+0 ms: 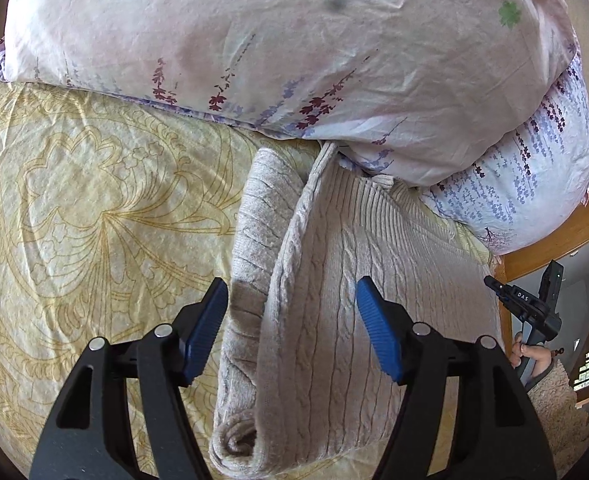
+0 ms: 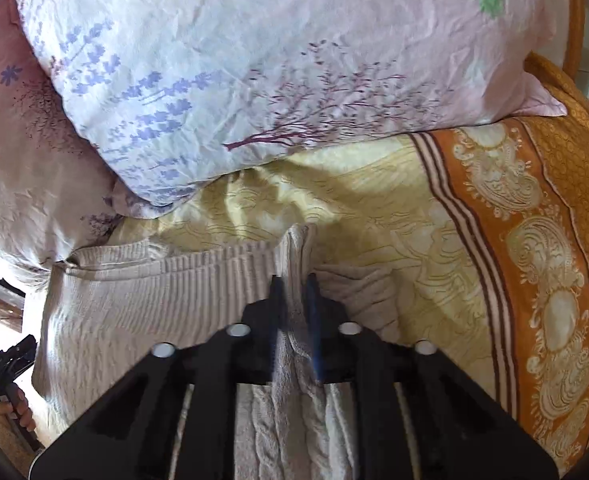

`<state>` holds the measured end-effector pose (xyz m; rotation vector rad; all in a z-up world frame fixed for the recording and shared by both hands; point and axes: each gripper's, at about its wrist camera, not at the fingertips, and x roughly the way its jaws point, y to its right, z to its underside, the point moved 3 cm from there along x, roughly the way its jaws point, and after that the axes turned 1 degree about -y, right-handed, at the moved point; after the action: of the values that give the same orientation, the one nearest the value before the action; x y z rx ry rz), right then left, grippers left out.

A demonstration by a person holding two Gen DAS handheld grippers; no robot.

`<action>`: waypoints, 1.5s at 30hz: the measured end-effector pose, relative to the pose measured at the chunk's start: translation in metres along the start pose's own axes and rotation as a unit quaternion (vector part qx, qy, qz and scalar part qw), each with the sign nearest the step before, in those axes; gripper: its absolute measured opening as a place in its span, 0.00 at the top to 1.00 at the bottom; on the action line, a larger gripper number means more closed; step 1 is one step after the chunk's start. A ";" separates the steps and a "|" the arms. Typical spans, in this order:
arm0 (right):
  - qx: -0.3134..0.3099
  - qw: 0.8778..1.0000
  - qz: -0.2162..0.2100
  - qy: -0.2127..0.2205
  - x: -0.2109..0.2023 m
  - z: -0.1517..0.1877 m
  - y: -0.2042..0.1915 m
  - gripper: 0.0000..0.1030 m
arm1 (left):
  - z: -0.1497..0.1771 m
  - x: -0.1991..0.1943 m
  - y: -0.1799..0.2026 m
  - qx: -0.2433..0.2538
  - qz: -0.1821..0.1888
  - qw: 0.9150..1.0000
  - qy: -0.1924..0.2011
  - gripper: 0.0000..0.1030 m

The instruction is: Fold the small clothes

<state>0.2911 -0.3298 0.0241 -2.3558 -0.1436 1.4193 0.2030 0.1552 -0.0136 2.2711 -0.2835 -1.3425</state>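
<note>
— Beige cable-knit sweater (image 1: pixel 326 280) lies on the bed's yellow sheet (image 1: pixel 74 200), just under the left claw (image 1: pixel 292 328), whose jaws stand wide and hold nothing.

— And the right claw (image 2: pixel 294 304)?

— Pinched tight on a raised ridge of the knit. One side looks turned over already; I judge the fold about midway, with flattening left.

— Anything hidden?

— Its far end slips beneath the floral pillow (image 1: pixel 294 60), and the near hem is cut off.

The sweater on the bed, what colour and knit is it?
Beige cable-knit sweater, with ribbed bands; clearest in the left wrist view.
</note>
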 end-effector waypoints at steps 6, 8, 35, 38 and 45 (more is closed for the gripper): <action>0.029 0.998 0.027 0.045 -0.014 -0.018 0.008 0.92 | -0.005 0.005 -0.001 0.006 0.003 1.000 -0.008 0.35; 0.022 0.999 0.047 0.014 0.000 -0.016 0.010 0.92 | -0.006 0.007 0.000 0.010 0.005 1.000 -0.012 0.35; -0.232 0.971 0.045 -0.030 0.009 0.092 -0.169 0.44 | -0.009 0.017 -0.005 0.024 0.069 0.996 -0.047 0.31; -0.239 0.969 0.057 -0.026 0.012 0.098 -0.172 0.42 | -0.010 0.017 -0.006 0.010 0.085 0.995 -0.046 0.34; -0.233 0.971 0.049 -0.034 0.013 0.095 -0.170 0.41 | -0.010 0.020 -0.020 -0.055 0.160 0.983 -0.070 0.41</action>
<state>0.2335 -0.1434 0.0378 -2.7146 -0.4272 1.6625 0.2203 0.1670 -0.0353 1.9434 -0.5795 -1.3139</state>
